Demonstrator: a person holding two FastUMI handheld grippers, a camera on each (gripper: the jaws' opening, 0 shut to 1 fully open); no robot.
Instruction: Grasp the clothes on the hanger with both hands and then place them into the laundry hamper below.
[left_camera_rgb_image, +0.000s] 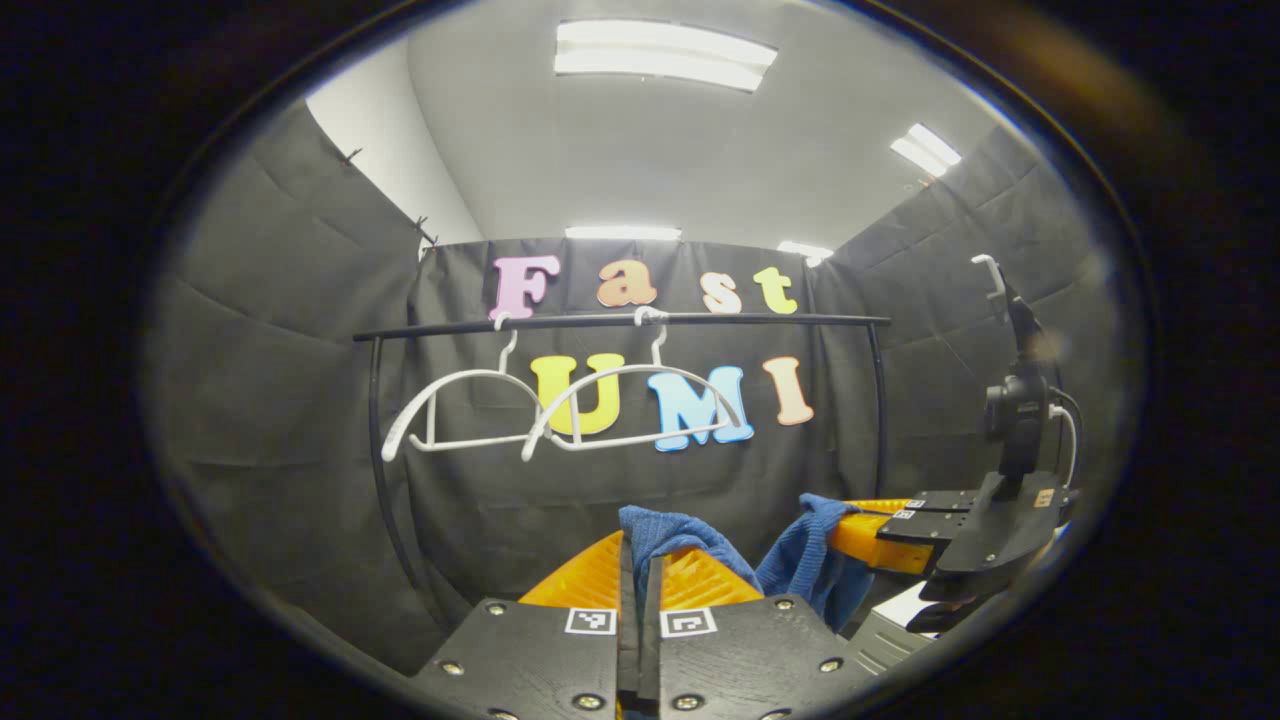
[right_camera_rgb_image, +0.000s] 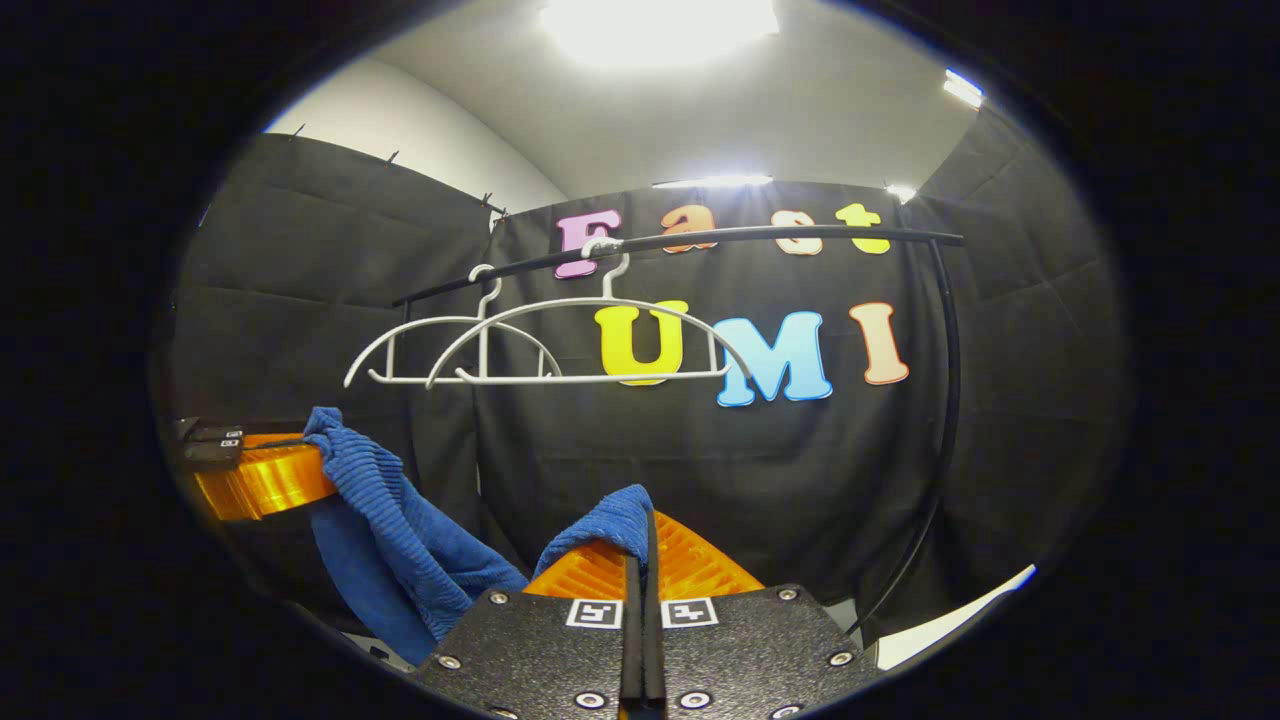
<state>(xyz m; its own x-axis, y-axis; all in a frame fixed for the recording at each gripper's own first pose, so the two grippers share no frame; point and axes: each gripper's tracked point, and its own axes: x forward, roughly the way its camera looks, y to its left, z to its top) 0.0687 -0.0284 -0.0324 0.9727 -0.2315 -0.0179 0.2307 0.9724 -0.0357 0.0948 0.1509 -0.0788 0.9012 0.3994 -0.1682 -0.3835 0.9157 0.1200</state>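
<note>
Black cloth walls back a dark rail (left_camera_rgb_image: 620, 321) carrying two bare white hangers (right_camera_rgb_image: 540, 345). Left tongs (left_camera_rgb_image: 640, 560) and right tongs (right_camera_rgb_image: 640, 545) are each clamped on the blue cloth (right_camera_rgb_image: 400, 520), which sags between them.

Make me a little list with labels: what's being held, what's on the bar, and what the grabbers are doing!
held thing: blue ribbed cloth garment, stretched between both grippers
left hand-held gripper: shut on the garment
right hand-held gripper: shut on the garment
black metal clothes rail: two bare white plastic hangers hang on it
garment on hanger: no, already off
hamper: cannot tell where
</note>
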